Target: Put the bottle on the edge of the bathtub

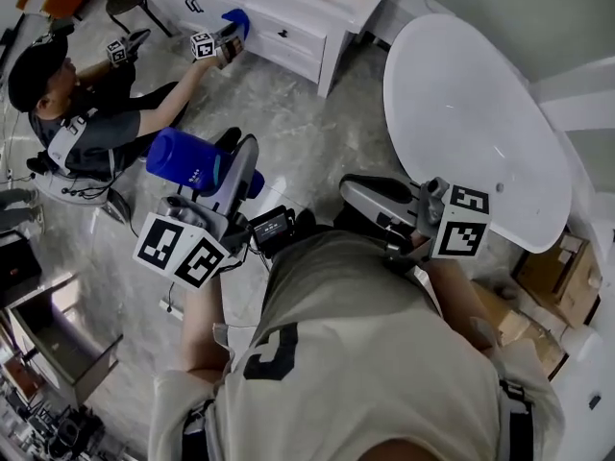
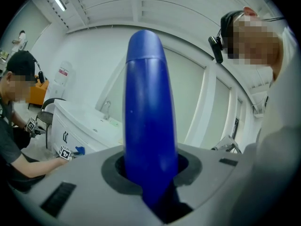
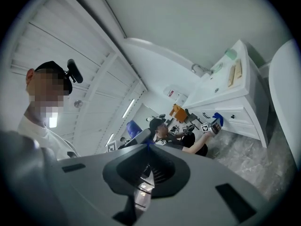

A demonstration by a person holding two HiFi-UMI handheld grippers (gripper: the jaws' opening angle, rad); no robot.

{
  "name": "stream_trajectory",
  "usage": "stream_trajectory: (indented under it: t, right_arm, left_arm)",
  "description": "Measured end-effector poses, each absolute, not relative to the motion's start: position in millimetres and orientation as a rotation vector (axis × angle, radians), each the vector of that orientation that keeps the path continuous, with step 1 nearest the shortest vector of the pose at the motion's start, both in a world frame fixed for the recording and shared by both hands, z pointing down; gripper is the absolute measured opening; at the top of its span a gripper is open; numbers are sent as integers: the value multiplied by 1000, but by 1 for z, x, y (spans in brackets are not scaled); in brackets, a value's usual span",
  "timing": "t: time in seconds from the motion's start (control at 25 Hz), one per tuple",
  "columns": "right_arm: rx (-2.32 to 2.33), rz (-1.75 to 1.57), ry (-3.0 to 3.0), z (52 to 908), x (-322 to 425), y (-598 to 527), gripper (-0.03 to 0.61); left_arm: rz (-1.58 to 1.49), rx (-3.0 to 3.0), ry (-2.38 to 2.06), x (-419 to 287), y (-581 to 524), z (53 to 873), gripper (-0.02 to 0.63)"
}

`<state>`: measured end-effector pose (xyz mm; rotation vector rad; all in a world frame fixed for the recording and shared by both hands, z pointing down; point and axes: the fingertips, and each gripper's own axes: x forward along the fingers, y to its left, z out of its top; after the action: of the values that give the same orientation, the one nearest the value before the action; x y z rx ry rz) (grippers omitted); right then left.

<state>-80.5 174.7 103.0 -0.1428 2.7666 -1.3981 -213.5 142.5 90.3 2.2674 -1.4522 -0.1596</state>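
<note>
Past the wearer's shirt (image 1: 365, 353), the left gripper (image 1: 242, 166) clamps the blue bottle (image 1: 183, 159) in the air above the marble floor (image 1: 288, 113). The right gripper (image 1: 363, 192) is closed on nothing. This looks like the carrying step. Next, the bottle must cross to the bathtub (image 1: 396, 94) and stand steady on its near edge. Another person (image 1: 86, 113) sits by the vanity (image 1: 288, 22).

From the wearer's head one camera looks steeply down past the chest to the floor (image 1: 317, 133), the bathtub (image 1: 461, 113) at upper right. The left gripper (image 1: 231, 166) carries a camera close behind its jaws, looking along the bottle (image 2: 149, 102). The one on the right gripper (image 1: 354, 192) faces out across the room. All three catch the seated person (image 1: 77, 113) by the cabinet (image 1: 288, 27)
</note>
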Motion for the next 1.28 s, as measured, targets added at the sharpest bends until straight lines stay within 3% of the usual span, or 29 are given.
stream_trajectory:
  t: [0.28,0.56,0.92,1.28]
  right_arm:
    - [-96,-1476,2610,105,-36,128,29]
    - [6,-1298,2808,99,-7,119,29]
    - [302,-1204,2835,87,-6,116,29]
    - [290,-1311,2782,102,12,99,29]
  left_arm:
    - [-281,2282,-1297,-149,118,66,155]
    - [-74,2258,-1417,-95,98,72,155]
    - [45,2203,-1574,-81,94,67,155]
    - [65,2187,-1620,-71,77,71,155]
